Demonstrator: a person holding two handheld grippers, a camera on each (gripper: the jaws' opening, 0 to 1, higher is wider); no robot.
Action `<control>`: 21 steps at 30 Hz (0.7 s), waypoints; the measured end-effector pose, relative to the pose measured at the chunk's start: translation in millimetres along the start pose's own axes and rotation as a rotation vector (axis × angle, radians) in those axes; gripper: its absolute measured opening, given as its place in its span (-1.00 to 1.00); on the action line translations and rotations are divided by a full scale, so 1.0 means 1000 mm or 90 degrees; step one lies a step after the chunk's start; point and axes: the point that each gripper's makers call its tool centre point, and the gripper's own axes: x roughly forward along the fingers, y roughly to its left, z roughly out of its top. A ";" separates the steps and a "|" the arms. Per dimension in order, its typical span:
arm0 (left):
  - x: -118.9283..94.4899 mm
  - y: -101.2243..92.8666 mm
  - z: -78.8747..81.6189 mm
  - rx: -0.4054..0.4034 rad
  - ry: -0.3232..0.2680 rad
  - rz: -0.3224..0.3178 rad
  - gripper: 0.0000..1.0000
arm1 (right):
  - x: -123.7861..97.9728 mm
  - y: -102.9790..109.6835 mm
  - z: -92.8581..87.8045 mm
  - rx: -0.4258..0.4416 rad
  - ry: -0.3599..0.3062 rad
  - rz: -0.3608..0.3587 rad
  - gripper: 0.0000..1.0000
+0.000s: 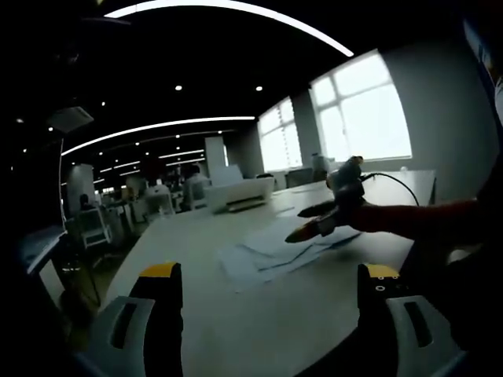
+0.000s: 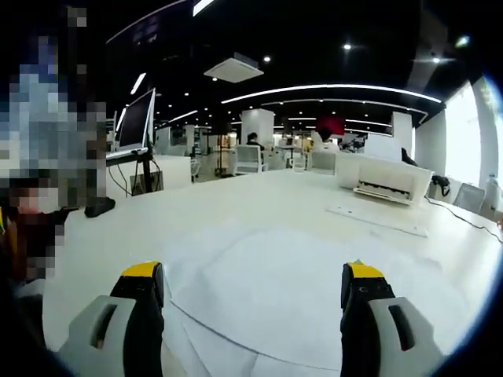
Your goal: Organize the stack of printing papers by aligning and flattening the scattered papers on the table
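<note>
The papers (image 2: 299, 294) run under the right gripper (image 2: 251, 294), edges hidden.

Matt white paper sheets (image 2: 291, 290) on a smooth, faintly glossy pale table (image 2: 259, 196), probably laminate.

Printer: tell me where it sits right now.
The printer stands at the table's far right in the right gripper view, beyond the papers; in the left gripper view it is far centre, behind them.
</note>
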 end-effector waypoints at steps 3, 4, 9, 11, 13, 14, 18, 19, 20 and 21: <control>0.000 0.000 -0.001 0.000 0.001 0.000 0.89 | 0.000 0.002 -0.004 0.002 0.002 0.002 0.77; 0.000 0.000 -0.002 0.000 0.002 0.000 0.89 | 0.001 0.003 -0.005 0.002 0.004 0.003 0.77; 0.001 -0.001 -0.004 0.001 0.006 -0.002 0.88 | 0.003 0.007 -0.012 -0.005 0.013 0.005 0.77; 0.001 -0.002 -0.004 0.001 0.006 -0.002 0.88 | 0.005 0.009 -0.015 -0.014 0.016 0.005 0.78; 0.001 -0.002 -0.004 0.003 0.006 -0.002 0.88 | 0.006 0.008 -0.017 -0.020 0.021 0.002 0.78; 0.001 -0.002 -0.004 0.002 0.006 -0.003 0.88 | 0.007 0.008 -0.017 -0.021 0.021 0.001 0.78; 0.001 -0.003 -0.004 0.000 0.006 -0.005 0.88 | 0.011 0.008 -0.024 -0.016 0.032 0.002 0.78; 0.002 -0.004 -0.004 0.001 0.006 -0.005 0.88 | 0.012 0.007 -0.026 -0.017 0.037 -0.001 0.78; 0.002 -0.004 -0.004 0.002 0.006 -0.006 0.88 | 0.013 0.005 -0.029 -0.018 0.043 -0.004 0.78; 0.002 -0.004 -0.004 0.001 0.006 -0.006 0.88 | 0.015 0.002 -0.031 -0.020 0.047 -0.005 0.77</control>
